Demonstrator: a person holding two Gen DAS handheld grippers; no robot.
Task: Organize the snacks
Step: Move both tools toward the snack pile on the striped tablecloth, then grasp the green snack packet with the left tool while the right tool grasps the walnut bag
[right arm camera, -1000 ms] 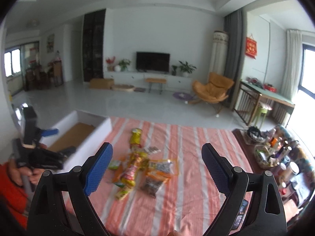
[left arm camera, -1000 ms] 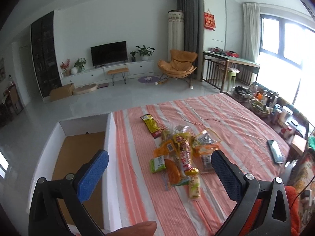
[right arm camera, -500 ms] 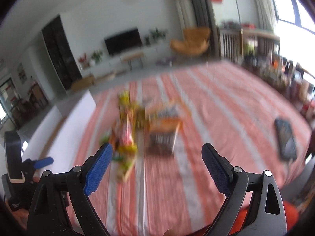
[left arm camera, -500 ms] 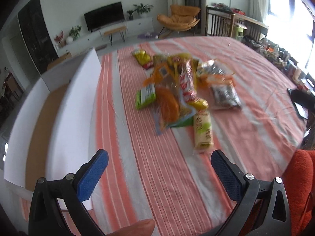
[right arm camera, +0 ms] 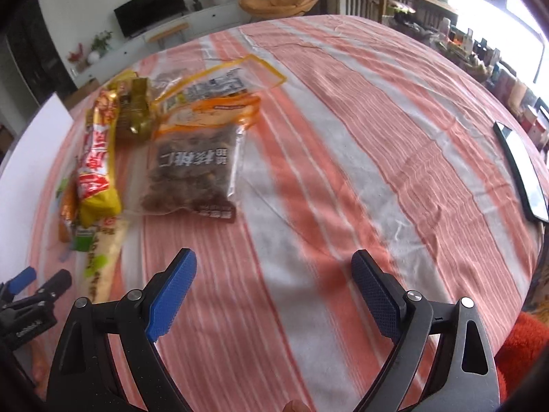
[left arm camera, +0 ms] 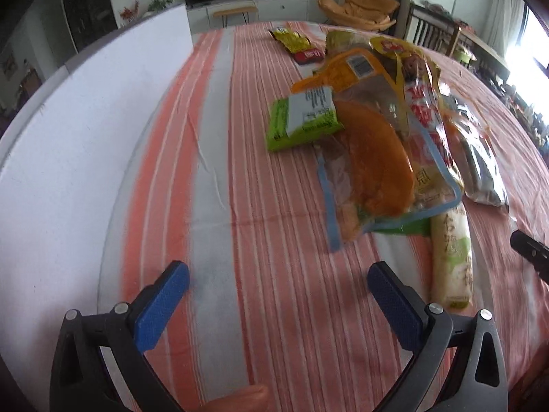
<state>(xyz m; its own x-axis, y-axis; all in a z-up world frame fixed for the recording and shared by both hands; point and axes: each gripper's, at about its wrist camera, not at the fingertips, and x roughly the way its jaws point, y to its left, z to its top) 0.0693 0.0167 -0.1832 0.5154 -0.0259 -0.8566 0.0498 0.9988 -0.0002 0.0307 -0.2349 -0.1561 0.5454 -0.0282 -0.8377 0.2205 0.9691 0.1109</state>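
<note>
Left gripper (left arm camera: 278, 276) spread wide, right gripper (right arm camera: 274, 264) wide too, both empty; beyond them the crinkly snack pile (left arm camera: 374, 130), green packet (left arm camera: 302, 120) beside the white box (left arm camera: 79, 130).

The white box (left arm camera: 85, 144) runs off the left edge of the left wrist view, its inside hidden behind its wall. The clear pouch with orange slices (left arm camera: 370, 164) covers part of the cream-and-green stick pack (left arm camera: 449, 257) and the green packet's (left arm camera: 302, 120) right end. In the right wrist view the phone (right arm camera: 521, 171) is cut by the right edge, and the walnut bag's (right arm camera: 192, 168) print is blurred. The left tool (right arm camera: 37, 281) shows only partly at that view's left edge.
</note>
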